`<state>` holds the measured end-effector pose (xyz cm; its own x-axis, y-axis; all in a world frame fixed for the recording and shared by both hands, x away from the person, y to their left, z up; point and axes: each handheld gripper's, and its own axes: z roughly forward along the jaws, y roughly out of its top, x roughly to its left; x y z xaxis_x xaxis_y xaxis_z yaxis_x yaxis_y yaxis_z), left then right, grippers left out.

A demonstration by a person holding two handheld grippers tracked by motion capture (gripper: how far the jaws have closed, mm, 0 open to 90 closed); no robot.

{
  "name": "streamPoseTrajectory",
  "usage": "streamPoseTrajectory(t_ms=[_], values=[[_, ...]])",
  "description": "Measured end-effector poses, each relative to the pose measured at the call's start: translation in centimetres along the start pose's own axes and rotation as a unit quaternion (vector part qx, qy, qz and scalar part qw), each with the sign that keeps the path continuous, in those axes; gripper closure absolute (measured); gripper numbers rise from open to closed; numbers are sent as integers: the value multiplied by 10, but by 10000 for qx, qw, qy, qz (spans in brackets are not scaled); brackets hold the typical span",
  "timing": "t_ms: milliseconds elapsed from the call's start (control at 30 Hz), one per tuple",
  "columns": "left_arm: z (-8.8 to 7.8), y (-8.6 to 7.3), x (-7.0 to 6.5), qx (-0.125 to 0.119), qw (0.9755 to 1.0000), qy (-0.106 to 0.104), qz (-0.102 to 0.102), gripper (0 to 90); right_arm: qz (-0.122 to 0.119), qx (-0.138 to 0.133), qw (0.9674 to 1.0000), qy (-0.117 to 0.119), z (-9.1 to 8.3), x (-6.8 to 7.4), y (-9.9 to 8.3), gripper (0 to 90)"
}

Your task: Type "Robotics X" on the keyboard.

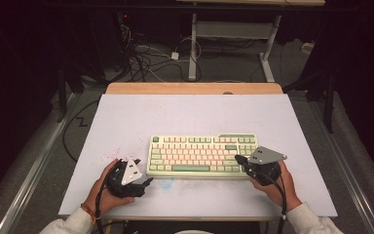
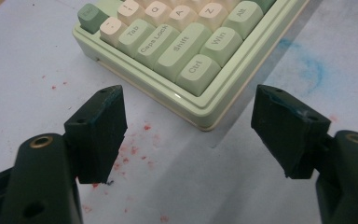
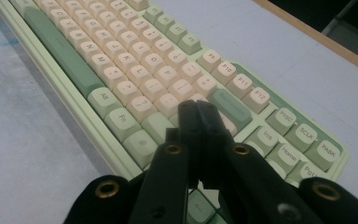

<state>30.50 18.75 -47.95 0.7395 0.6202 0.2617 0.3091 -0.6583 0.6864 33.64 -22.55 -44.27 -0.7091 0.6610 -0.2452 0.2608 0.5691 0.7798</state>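
At about eight o'clock on the table (image 1: 126,117) we hold the left gripper (image 1: 143,184) in our left hand (image 1: 106,191), just off the near left corner of the keyboard (image 1: 202,155). Seen along its own jaws, the left gripper (image 2: 186,135) stands with its fingers (image 2: 100,133) wide apart and nothing between them; that corner of the keyboard (image 2: 186,65), with the Ctrl key on it, lies at twelve o'clock just beyond the tips. Small red specks and a faint blue smear mark the white tabletop around there.

The keyboard itself lies flat near the middle of the table, a little toward our edge, with pale green casing and cream and green keys, its long side running from nine o'clock to three o'clock.

At about four o'clock on the table our right hand (image 1: 277,183) holds the right gripper (image 1: 240,159) over the keyboard's right end. In its own view the right gripper (image 3: 199,116) has its fingers (image 3: 189,135) pressed together, empty, with the tips above the keys near the right end of the keyboard (image 3: 121,70); we cannot tell whether they touch a key.
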Motion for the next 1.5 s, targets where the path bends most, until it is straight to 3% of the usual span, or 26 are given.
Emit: streamPoseTrajectory(t_ms=[267,667,800,967,1167,1500], values=[[1,1,0,-3,10000,-23,22,250,-94,204,9997,118,17,2,2,900],[0,0,0,7,9999,-109,30,255,-92,429,9990,114,29,-1,-3,900],[0,0,0,57,9997,-226,-3,353,-53,449,9989,141,30,1,-5,900],[-3,0,5,42,9988,-478,-67,619,-61,415,9990,144,29,2,-6,900],[-7,3,7,44,9987,-516,-37,854,-87,413,9990,122,29,3,-7,900],[-2,12,13,232,9976,-633,-120,876,-82,382,9992,119,29,3,-8,900]])
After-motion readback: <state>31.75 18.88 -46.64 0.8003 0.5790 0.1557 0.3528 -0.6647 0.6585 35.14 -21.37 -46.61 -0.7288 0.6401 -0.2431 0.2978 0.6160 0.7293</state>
